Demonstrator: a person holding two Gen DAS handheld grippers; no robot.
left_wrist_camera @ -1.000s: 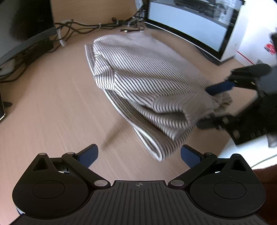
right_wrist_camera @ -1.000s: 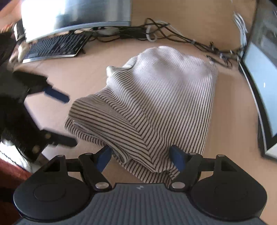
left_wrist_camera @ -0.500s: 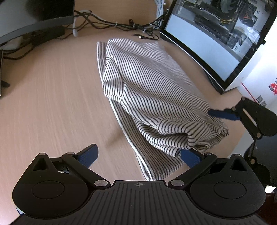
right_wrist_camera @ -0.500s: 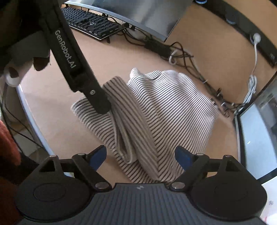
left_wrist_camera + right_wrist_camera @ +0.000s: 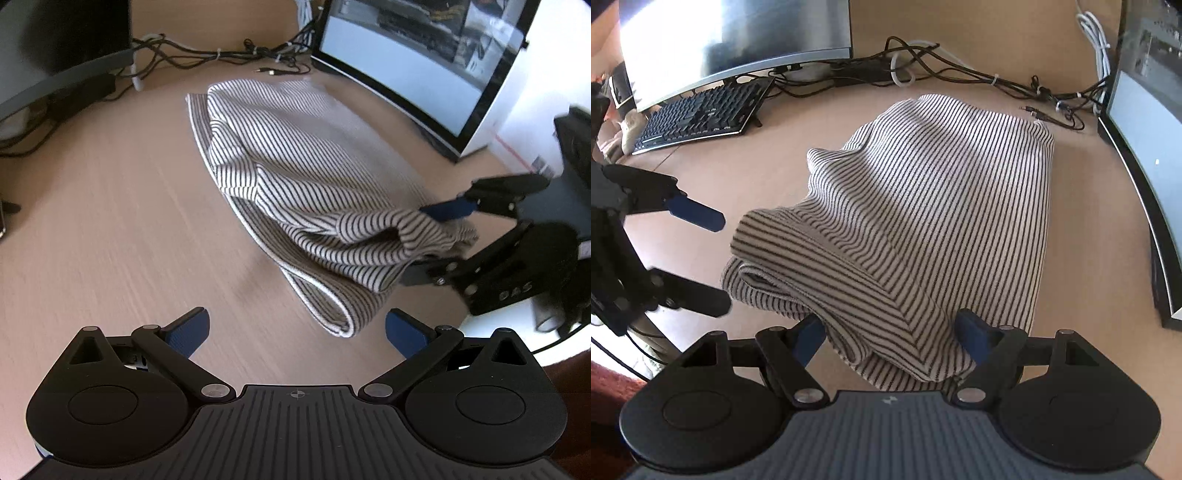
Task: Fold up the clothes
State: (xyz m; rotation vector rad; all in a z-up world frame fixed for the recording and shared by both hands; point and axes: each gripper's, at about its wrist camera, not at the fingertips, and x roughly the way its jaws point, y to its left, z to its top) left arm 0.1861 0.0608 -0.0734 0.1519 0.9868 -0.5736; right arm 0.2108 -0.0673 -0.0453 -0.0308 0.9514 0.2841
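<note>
A pale wooden desk point(image 5: 783, 177) carries the striped garment point(image 5: 942, 206) — folded, lying between two monitors. The right gripper point(image 5: 890, 338) gapes wide around its bunched near corner, not pinching it. The left gripper point(image 5: 295, 326) stands wide open just beside the hem — empty.

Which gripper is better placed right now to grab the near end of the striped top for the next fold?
Right. The right gripper is open with the bunched near end of the striped top already between its fingers. The left gripper is open over bare desk, beside the cloth.
</note>
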